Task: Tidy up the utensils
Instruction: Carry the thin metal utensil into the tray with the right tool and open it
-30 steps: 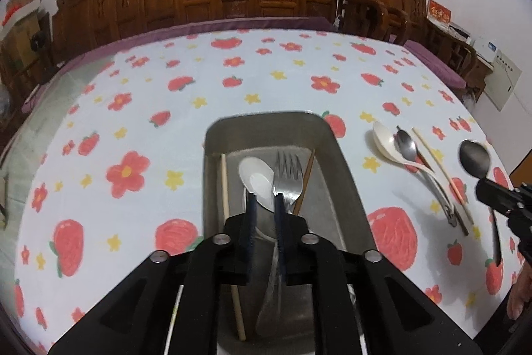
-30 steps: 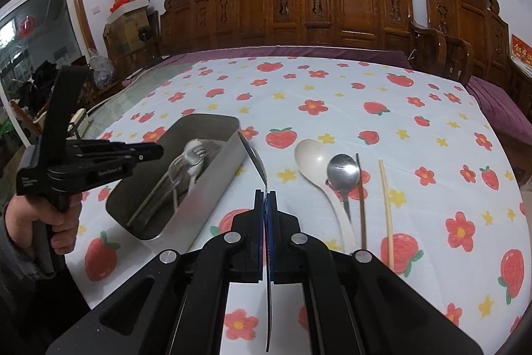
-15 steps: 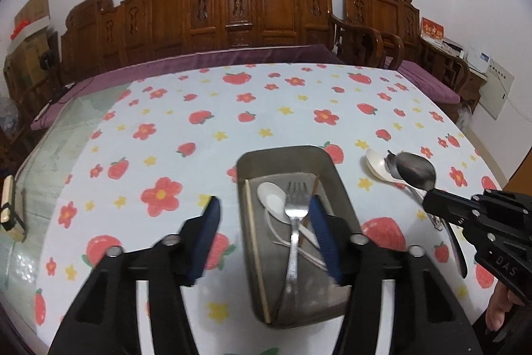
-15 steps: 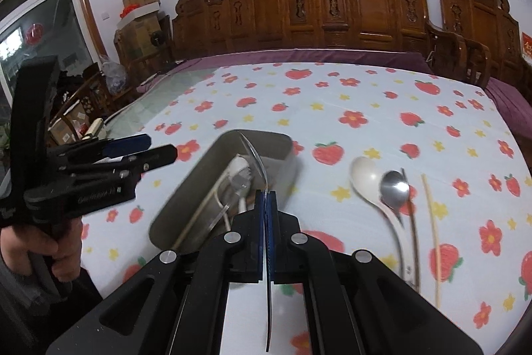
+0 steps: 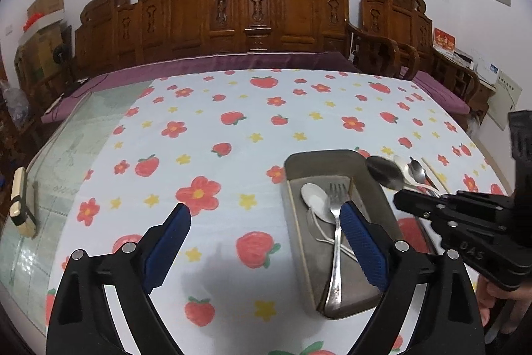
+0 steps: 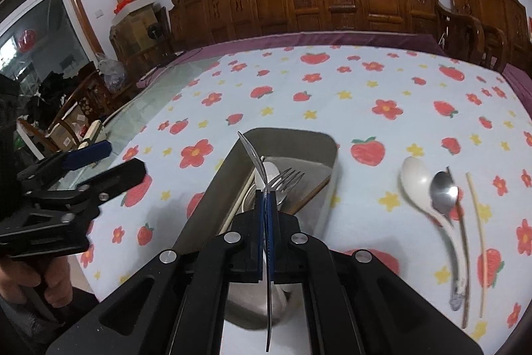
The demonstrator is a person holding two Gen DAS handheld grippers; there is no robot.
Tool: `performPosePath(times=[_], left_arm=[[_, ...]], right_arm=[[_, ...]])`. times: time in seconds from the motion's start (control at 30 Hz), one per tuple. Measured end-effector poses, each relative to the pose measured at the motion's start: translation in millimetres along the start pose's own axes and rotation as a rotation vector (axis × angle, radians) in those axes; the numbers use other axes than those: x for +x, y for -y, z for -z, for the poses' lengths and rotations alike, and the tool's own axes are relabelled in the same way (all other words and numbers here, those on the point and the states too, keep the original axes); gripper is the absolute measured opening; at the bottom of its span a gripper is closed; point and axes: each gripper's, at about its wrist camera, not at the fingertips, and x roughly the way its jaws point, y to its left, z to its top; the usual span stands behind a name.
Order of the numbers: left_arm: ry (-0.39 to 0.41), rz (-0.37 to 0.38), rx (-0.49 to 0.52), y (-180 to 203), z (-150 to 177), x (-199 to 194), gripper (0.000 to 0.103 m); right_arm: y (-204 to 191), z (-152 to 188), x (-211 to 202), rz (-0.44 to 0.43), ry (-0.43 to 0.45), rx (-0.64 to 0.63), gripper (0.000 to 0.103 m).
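The left gripper (image 5: 264,215) is being held above the strawberry-print tablecloth (image 5: 232,128) with its jaws spread wide; they have just been opening, and nothing is being gripped between them. Its blue pads (image 5: 364,243) are standing well apart, the right one lying in front of the near part of the metal tray (image 5: 296,188), the left one over bare cloth.

The right gripper (image 6: 265,205) is being kept pressed together on the handle of a steel spoon (image 6: 254,155), which is being held edge-on, bowl up and forward, over the tray (image 6: 319,142). In the left wrist view that spoon's bowl (image 5: 384,172) is being seen just past the tray's right rim.

Inside the tray a fork (image 5: 336,215), a white spoon (image 5: 316,202) and a pale chopstick (image 5: 294,222) along the left wall are lying; a darker stick beside the fork is too narrow to be identified.

On the cloth to the right of the tray, a white ladle-spoon (image 6: 417,185), a small steel spoon (image 6: 444,192) overlapping it, a dark chopstick (image 6: 460,242) and a pale chopstick (image 6: 477,222) are lying side by side.
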Motion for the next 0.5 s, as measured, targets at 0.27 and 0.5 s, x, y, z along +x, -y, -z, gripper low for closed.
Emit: performPosePath(times=[0.27,0.5], left_arm=[[0.002,-0.001,-0.031,-19.1,-1.7,-0.5,0.088],[-0.001,-0.009,-0.040,-23.7,-1.4,1.2,0.088]], right_arm=[[-13.2,-0.5,40.0,0.014,-0.046,0.007,0.003],[-22.4,8.4,66.8,0.043,-0.095,-0.019,0.003]])
